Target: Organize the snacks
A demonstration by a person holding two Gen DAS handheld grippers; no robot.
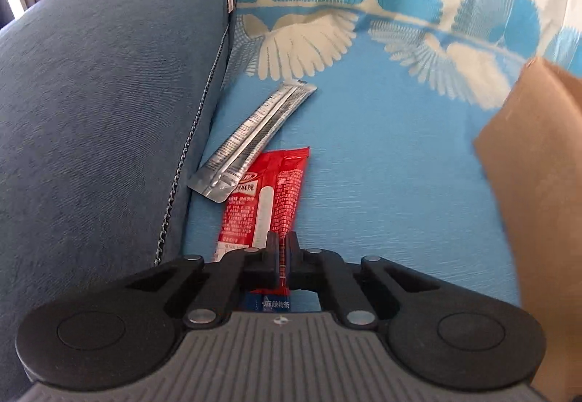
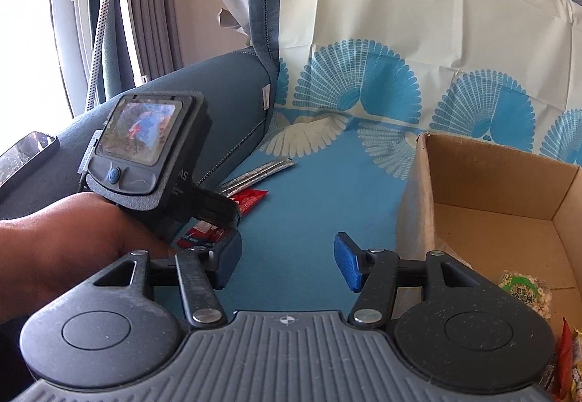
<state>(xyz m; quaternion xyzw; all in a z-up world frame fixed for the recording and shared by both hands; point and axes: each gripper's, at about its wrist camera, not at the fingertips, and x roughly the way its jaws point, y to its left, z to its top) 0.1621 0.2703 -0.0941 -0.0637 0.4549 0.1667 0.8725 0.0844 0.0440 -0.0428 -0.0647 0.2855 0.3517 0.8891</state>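
The sofa (image 2: 203, 100), in blue-grey woven cloth with stitched seams, fills the left of both views. A smooth printed sheet (image 1: 382, 165), blue with white and blue fan shapes, covers the seat and back. Only the right wrist view shows inside the cardboard box (image 2: 502, 205) at right, where a green-and-white snack bag (image 2: 527, 293) lies on its floor; the left view catches just a brown wall. That right view also shows a forearm (image 2: 65, 238) and the left hand-held gripper (image 2: 232, 216) from behind. The right hand-held gripper (image 2: 287, 264) stands released over bare sheet. The left one is clenched on the near end of a flat, glossy red packet (image 1: 269, 191). A silver foil stick (image 1: 254, 136) lies beside the sofa arm, overlapping the packet's far left corner.
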